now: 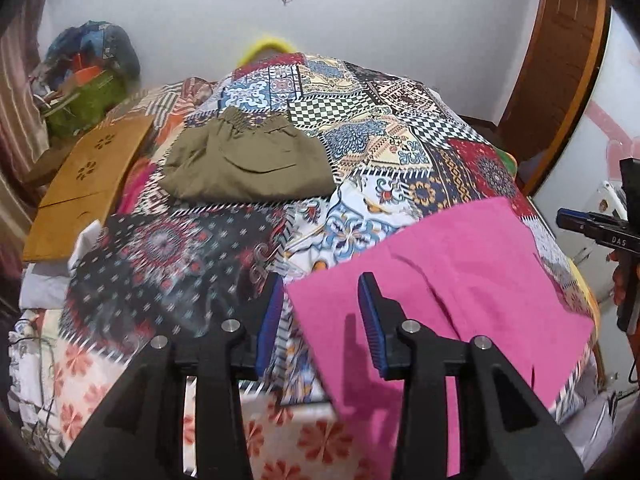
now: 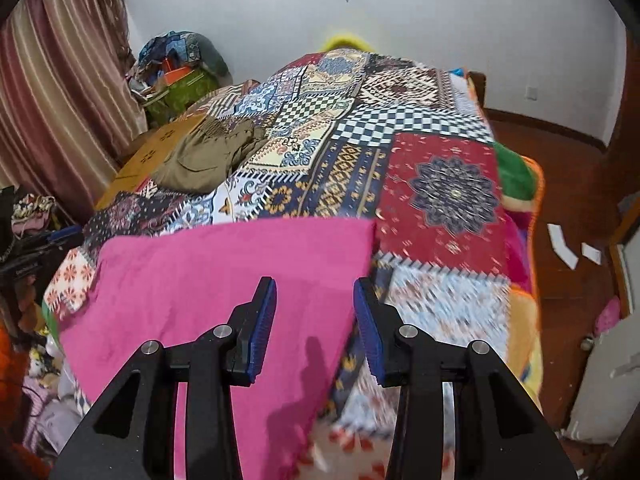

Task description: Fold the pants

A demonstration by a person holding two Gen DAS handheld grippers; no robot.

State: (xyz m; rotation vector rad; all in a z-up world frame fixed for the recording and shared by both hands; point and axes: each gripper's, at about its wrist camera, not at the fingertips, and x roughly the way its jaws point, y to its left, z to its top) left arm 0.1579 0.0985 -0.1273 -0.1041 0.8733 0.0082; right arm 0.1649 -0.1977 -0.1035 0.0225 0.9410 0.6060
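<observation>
Lying flat on the near edge of the patchwork bedspread [image 2: 440,192], the folded pink pants [image 2: 224,280] are gripped by neither tool: left gripper [image 1: 318,320] and right gripper [image 2: 316,328] both hover above them, jaws parted and empty, while olive shorts [image 1: 248,164] sit farther back

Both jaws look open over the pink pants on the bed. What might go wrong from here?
1. The pink pants overhang the bed's near edge, so a nudge may slide them off.
2. The left gripper straddles their edge; closing could pinch the patchwork cover too.
3. The olive garment lies farther back; a long sweep may drag it.
</observation>
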